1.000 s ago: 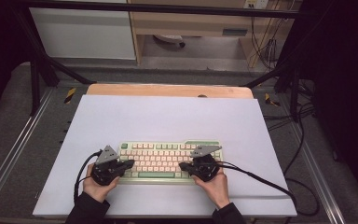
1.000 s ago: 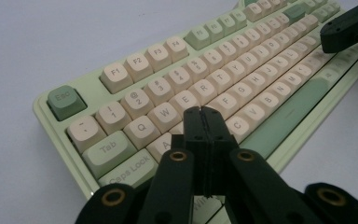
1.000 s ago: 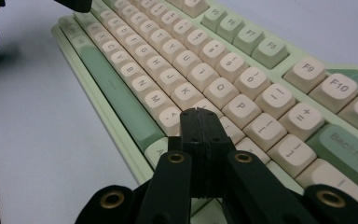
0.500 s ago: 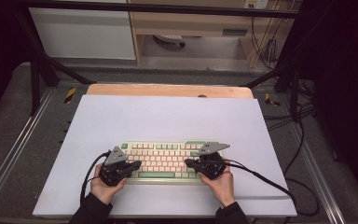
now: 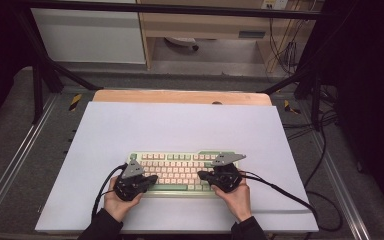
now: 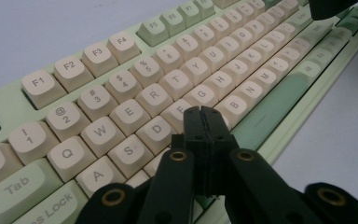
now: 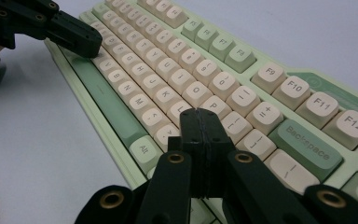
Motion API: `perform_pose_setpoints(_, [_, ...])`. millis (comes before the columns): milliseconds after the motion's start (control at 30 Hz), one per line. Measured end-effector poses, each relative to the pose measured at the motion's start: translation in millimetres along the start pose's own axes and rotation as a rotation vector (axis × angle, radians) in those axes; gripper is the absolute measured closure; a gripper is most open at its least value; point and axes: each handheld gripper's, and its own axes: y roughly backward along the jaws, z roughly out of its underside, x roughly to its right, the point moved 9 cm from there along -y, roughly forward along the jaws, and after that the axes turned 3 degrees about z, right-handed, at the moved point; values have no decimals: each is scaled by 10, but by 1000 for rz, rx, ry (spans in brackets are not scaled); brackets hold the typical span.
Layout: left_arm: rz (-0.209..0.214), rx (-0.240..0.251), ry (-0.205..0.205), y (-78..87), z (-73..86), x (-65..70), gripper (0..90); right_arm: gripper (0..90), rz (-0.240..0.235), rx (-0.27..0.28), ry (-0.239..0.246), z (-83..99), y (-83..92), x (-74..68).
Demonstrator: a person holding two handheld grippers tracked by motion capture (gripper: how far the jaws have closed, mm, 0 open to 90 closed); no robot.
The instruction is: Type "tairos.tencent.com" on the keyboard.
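- High view puts the keyboard [image 5: 180, 172] flat on the pale mat [image 5: 180, 125], near the front edge of the table and square to the person.
- Left gripper [image 6: 203, 112] has its jaws pressed together with nothing between them; its tip hovers over the F and G keys [image 6: 182, 112], and whether it touches a key I cannot tell.
- Right gripper [image 7: 199, 114] is likewise closed and empty, its tip over the keys just right of the P key [image 7: 216, 105].
- Judging by its looks, the keyboard is a stiff plastic slab, fairly heavy for its size, unlikely to bend or slide under a light press.
- Keycaps are smooth and slightly dished, so a closed tip should sit best in a cap's middle; an edge hit could slip onto a neighbour.
- Caps may pop off if pried sideways, so pressing straight down seems safest.
- For lifting, the green case edges [image 5: 130, 157] at both short ends look like the firmest hold.
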Motion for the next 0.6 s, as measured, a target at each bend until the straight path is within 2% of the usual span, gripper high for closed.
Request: perform_pose_setpoints(600, [0,-1,-16,0,18,6,900,900,1,2,-1,-4,8,-3])
